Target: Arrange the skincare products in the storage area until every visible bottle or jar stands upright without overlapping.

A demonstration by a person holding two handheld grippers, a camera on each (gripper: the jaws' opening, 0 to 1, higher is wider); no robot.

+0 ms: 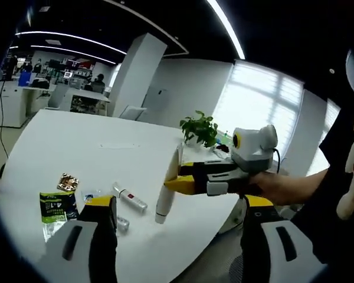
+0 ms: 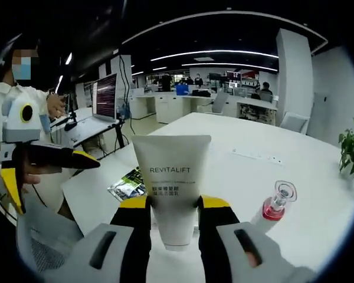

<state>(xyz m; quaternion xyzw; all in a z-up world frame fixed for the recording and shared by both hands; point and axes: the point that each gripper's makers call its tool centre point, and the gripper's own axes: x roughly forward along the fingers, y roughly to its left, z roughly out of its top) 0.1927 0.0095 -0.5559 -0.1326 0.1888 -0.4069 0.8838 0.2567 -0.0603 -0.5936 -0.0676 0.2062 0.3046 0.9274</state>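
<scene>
both tongs were up over the white table [image 1: 76,147]. the right gripper [image 2: 174,221] was squeezed shut on a white tube [image 2: 173,188] that said "revitalift" on it. in the right gripper view the tube stuck up between the jaws toward 12 o'clock, wide flat end on top. in the left gripper view the same tube [image 1: 168,191] hung with its cap end touching or almost touching the table, near the front edge, so it looked like the person was trying to stand it up on its cap. it leaned a little, so it could tip over if let go too soon.

the left gripper [image 1: 177,236] had its jaws wide apart and nothing was in them. it waited low at 6 o'clock, maybe to help next.

a small bottle with a red middle [image 2: 274,206] stood up at 3 o'clock in the right gripper view. a thin silver tube [image 1: 130,198] lay flat on the table at 9 o'clock from the white tube, so it likely needed standing up too. a green packet [image 1: 56,206] and a small brown packet [image 1: 68,181] lay farther out at 9 o'clock. a green plant [image 1: 199,128] sat at the far side at 12 o'clock.
</scene>
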